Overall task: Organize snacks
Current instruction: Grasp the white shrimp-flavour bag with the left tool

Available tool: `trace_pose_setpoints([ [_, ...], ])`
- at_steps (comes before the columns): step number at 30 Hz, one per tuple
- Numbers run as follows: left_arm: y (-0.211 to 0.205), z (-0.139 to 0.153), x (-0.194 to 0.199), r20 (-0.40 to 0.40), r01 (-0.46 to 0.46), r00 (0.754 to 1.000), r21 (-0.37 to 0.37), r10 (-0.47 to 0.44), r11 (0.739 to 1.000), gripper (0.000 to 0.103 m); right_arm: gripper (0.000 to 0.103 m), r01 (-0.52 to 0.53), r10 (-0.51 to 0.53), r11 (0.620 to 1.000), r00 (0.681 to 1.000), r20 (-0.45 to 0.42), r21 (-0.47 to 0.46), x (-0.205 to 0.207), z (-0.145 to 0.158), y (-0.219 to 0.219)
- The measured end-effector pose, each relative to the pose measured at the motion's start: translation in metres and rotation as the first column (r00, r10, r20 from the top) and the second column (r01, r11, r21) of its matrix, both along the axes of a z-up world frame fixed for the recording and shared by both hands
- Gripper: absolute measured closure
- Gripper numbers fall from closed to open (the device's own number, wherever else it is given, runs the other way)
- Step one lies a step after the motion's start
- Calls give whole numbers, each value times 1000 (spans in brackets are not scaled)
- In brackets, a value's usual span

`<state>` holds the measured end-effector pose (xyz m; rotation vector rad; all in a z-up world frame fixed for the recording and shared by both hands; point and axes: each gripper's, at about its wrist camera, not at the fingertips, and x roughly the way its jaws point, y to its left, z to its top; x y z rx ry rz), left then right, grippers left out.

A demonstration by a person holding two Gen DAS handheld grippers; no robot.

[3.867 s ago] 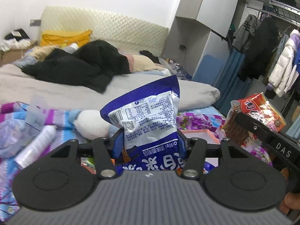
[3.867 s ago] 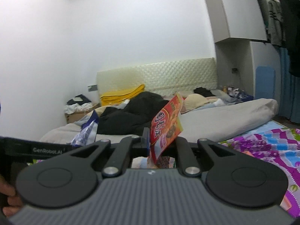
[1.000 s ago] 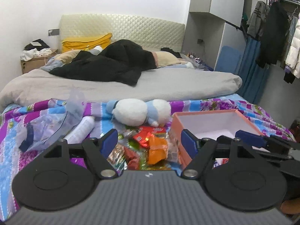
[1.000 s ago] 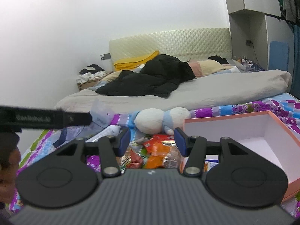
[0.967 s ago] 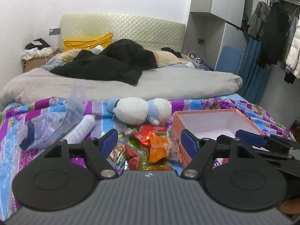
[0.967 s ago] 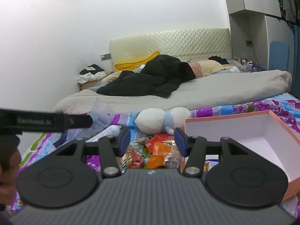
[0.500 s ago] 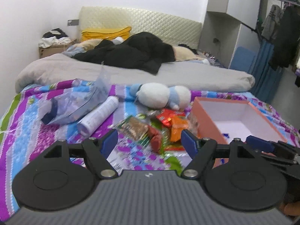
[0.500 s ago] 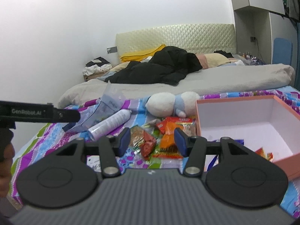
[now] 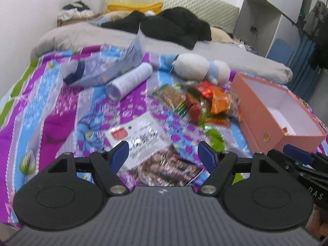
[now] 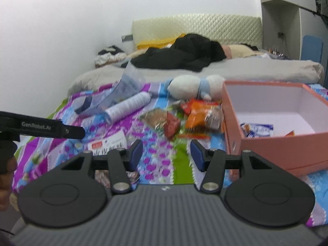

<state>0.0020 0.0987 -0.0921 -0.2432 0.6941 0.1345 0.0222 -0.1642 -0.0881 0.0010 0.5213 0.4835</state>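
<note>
A pink open box (image 9: 264, 110) stands on the bed at the right; in the right wrist view the box (image 10: 272, 143) holds a blue-white packet (image 10: 257, 129) and an orange-red one. A pile of snack packets (image 9: 205, 102) lies left of the box; it also shows in the right wrist view (image 10: 184, 119). A flat clear-and-white snack pack (image 9: 151, 145) lies just ahead of my left gripper (image 9: 164, 152), which is open and empty above it. My right gripper (image 10: 166, 150) is open and empty, above the bedspread, short of the pile.
A white cylinder (image 9: 130, 80), a crumpled clear bag (image 9: 106, 67) and a plush toy (image 9: 198, 67) lie behind the snacks on the patterned bedspread (image 9: 51, 110). Dark clothes (image 9: 170, 28) lie farther back on the bed.
Both grippers held snack bags 3.9 s ago and are now empty. Both have tilted down and moved closer to the bedspread; the flat clear pack has come into view under the left gripper.
</note>
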Motion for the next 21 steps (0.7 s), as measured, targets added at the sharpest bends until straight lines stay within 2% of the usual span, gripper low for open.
trace_pose_setpoints([
  [3, 4, -14, 1, -28, 3, 1000, 16, -2, 1000, 20, 49, -15, 15, 1000, 1000, -16, -10, 0, -6, 8],
  [7, 13, -35, 0, -55, -12, 998, -4, 12, 1000, 18, 49, -39, 38, 998, 999, -32, -45, 3, -16, 21],
  [17, 37, -90, 10, -135, -28, 991, -108, 13, 994, 18, 49, -62, 55, 994, 996, -76, -85, 19, -36, 42],
  [21, 39, -105, 17, -134, -30, 991, -151, 10, 988, 18, 50, -73, 64, 992, 994, -89, -99, 34, -42, 51],
])
